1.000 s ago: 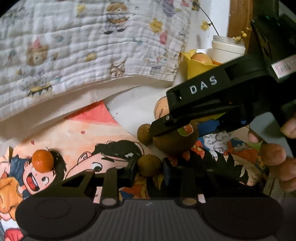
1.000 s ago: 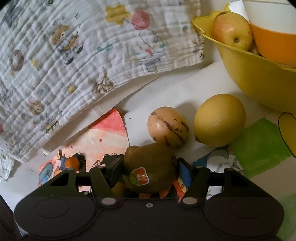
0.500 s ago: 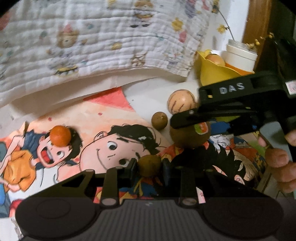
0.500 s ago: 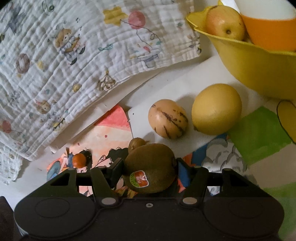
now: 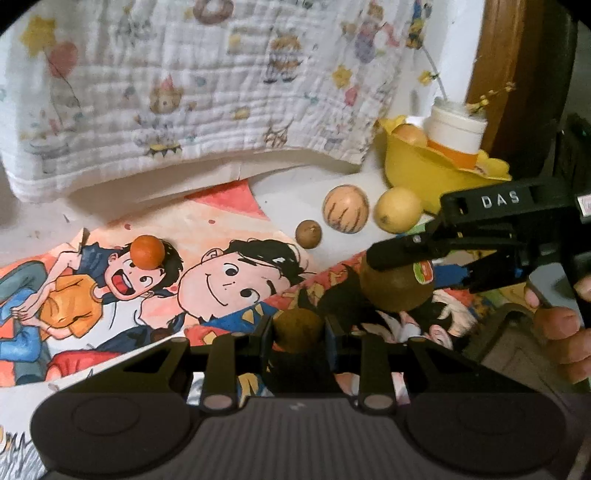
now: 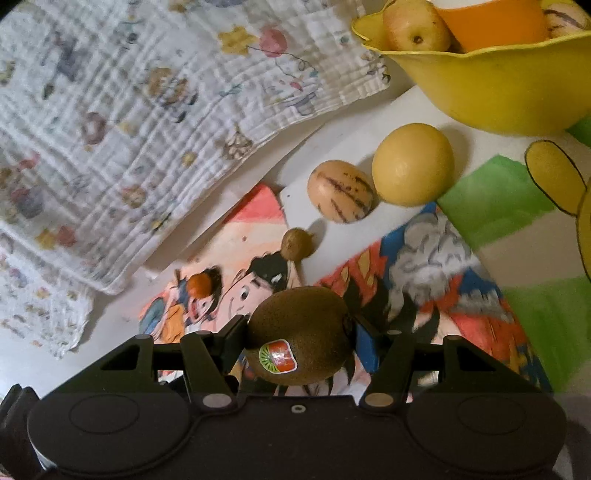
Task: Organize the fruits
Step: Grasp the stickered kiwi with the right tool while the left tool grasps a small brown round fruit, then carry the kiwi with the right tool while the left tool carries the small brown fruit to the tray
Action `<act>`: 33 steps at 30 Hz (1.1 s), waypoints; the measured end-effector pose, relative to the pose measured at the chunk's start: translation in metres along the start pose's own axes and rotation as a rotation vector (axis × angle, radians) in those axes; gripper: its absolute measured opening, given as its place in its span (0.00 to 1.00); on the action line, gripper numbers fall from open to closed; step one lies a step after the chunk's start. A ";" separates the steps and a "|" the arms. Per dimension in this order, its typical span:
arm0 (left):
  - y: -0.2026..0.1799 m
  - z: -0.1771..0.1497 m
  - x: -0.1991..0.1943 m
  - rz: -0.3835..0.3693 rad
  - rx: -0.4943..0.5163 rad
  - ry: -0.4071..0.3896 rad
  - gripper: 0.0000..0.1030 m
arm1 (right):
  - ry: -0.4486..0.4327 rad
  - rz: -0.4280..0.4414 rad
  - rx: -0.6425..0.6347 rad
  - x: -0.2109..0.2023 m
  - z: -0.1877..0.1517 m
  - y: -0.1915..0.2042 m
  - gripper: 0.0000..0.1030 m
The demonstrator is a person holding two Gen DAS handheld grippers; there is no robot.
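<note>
My left gripper (image 5: 298, 328) is shut on a small brown round fruit (image 5: 297, 326), held above the cartoon mat. My right gripper (image 6: 301, 332) is shut on a brown kiwi with a sticker (image 6: 301, 334); the kiwi also shows in the left wrist view (image 5: 397, 286), lifted off the mat. On the table lie a second small brown fruit (image 6: 295, 243), a striped pepino melon (image 6: 341, 191), a yellow round fruit (image 6: 413, 164) and a small orange fruit (image 5: 147, 251). A yellow bowl (image 6: 491, 88) at the back right holds an apple (image 6: 415, 24) and an orange-and-white cup (image 6: 487, 18).
A quilted baby blanket (image 5: 207, 88) lies along the back. Cartoon picture mats (image 5: 207, 284) cover the table. A brown wooden post (image 5: 502, 66) stands behind the bowl. The person's hand (image 5: 561, 328) holds the right gripper at the right edge.
Both grippers have lifted and pulled back from the table with their fruits. The kiwi has come up off the mat, and more of the mat and the bowl now shows.
</note>
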State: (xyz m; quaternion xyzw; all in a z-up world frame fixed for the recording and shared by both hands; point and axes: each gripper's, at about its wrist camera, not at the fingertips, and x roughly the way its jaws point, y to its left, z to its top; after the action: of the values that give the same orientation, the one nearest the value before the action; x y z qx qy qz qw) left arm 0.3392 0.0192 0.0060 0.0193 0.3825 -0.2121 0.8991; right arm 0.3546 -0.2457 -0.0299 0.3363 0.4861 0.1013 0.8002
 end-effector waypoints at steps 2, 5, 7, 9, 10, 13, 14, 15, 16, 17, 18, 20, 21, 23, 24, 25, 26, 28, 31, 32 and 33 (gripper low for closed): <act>-0.004 -0.003 -0.010 -0.004 0.001 -0.009 0.31 | 0.001 0.015 -0.009 -0.009 -0.008 0.001 0.61; -0.011 -0.010 -0.025 -0.006 0.013 -0.017 0.31 | 0.009 0.039 -0.024 -0.022 -0.021 0.002 0.61; -0.017 -0.017 -0.033 -0.007 0.020 -0.017 0.31 | 0.014 0.053 -0.030 -0.031 -0.030 0.001 0.61; -0.021 -0.023 -0.040 -0.012 0.019 -0.012 0.31 | 0.023 0.064 -0.037 -0.039 -0.039 0.002 0.61; -0.022 -0.026 -0.043 -0.016 0.017 -0.007 0.31 | 0.027 0.067 -0.042 -0.042 -0.043 0.003 0.61; -0.026 -0.034 -0.049 -0.015 0.014 0.003 0.31 | 0.044 0.073 -0.059 -0.051 -0.058 0.005 0.61; -0.027 -0.037 -0.051 -0.014 0.012 0.008 0.31 | 0.049 0.074 -0.063 -0.053 -0.062 0.006 0.61; -0.027 -0.039 -0.052 -0.015 0.007 0.015 0.31 | 0.054 0.076 -0.069 -0.056 -0.066 0.006 0.61; -0.027 -0.042 -0.054 -0.016 -0.003 0.025 0.31 | 0.060 0.077 -0.075 -0.058 -0.071 0.007 0.61; -0.026 -0.045 -0.054 -0.018 -0.013 0.036 0.31 | 0.065 0.076 -0.080 -0.059 -0.076 0.007 0.61; -0.026 -0.047 -0.055 -0.020 -0.024 0.046 0.31 | 0.069 0.073 -0.085 -0.060 -0.080 0.008 0.61; -0.026 -0.052 -0.056 -0.022 -0.038 0.063 0.31 | 0.071 0.061 -0.099 -0.060 -0.088 0.009 0.61; -0.026 -0.054 -0.056 -0.022 -0.041 0.069 0.31 | 0.071 0.054 -0.106 -0.059 -0.090 0.009 0.61; -0.027 -0.058 -0.056 -0.019 -0.043 0.083 0.31 | 0.072 0.036 -0.115 -0.057 -0.096 0.010 0.61; -0.028 -0.060 -0.056 -0.017 -0.042 0.091 0.31 | 0.073 0.029 -0.118 -0.056 -0.098 0.010 0.61; -0.029 -0.061 -0.056 -0.014 -0.042 0.099 0.31 | 0.073 0.021 -0.123 -0.055 -0.100 0.010 0.61; -0.029 -0.063 -0.056 -0.012 -0.044 0.107 0.31 | 0.073 0.014 -0.128 -0.055 -0.102 0.010 0.61; -0.029 -0.065 -0.055 -0.010 -0.050 0.124 0.31 | 0.075 0.003 -0.137 -0.053 -0.105 0.011 0.61; -0.029 -0.068 -0.054 -0.011 -0.056 0.140 0.31 | 0.078 -0.010 -0.156 -0.051 -0.108 0.012 0.61; -0.029 -0.069 -0.053 -0.012 -0.059 0.146 0.31 | 0.074 -0.016 -0.164 -0.051 -0.109 0.013 0.61; -0.029 -0.069 -0.052 -0.012 -0.062 0.151 0.31 | 0.072 -0.022 -0.170 -0.051 -0.110 0.013 0.61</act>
State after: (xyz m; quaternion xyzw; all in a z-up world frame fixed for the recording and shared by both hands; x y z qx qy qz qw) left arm 0.2483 0.0254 -0.0028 0.0052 0.4559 -0.2035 0.8664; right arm 0.2383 -0.2122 -0.0183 0.2579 0.5077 0.1456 0.8090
